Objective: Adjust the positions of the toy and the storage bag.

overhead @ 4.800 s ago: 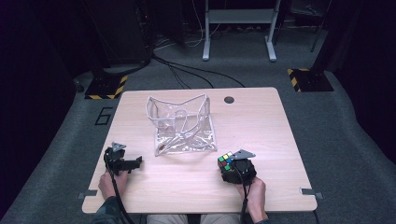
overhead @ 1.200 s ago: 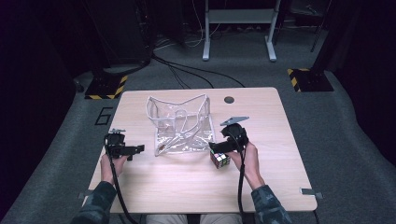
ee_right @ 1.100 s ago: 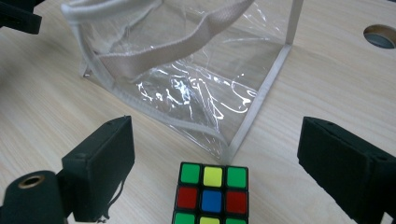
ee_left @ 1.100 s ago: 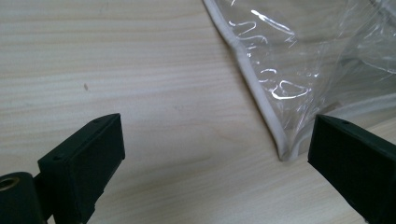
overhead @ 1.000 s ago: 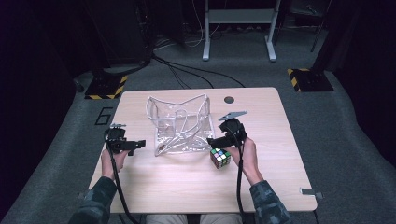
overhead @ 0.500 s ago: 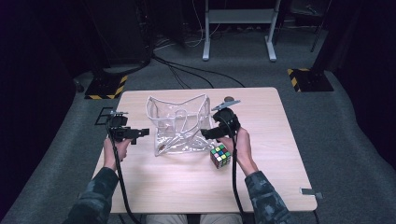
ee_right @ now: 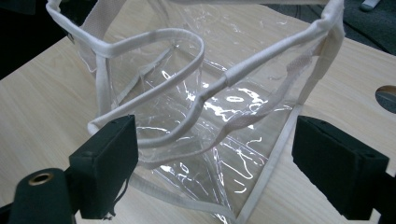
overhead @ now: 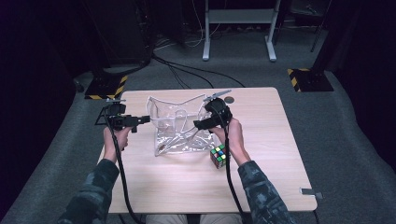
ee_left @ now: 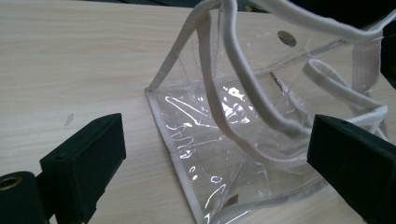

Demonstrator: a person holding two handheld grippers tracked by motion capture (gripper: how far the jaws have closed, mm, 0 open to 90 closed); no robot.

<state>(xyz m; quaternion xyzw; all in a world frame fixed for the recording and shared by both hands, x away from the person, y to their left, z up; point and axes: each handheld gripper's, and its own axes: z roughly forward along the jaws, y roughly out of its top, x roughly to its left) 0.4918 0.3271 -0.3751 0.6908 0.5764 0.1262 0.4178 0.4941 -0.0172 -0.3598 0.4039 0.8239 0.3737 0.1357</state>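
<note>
At the left of the high view, the left tool [overhead: 144,120] is held above the left part of the bench [overhead: 280,140] in the person's left hand [overhead: 116,137], pointing sideways toward the clear bag [overhead: 180,126]. Its jaws stand wide apart with nothing between the pads; in the left gripper view they frame the bag's near bottom corner without touching it.

The clear bag sits near the middle of the bench, toward the far edge, its mouth open upward. It is a transparent plastic pouch edged in white trim [ee_left: 175,149], with white handles [ee_right: 187,60] drooping into the opening.

Just right of the bag, the right tool [overhead: 198,125] hovers in the person's right hand [overhead: 231,133], aimed at the bag's right side. Its jaws are spread wide, though they have just been closing a little, and they grip nothing: in the right gripper view the bag's corner and one handle loop lie between and beyond them, with the pads clear of the plastic.

A colourful puzzle cube [overhead: 218,156] rests on the bench near the right forearm, just in front of the bag's right corner, apart from both tools
</note>
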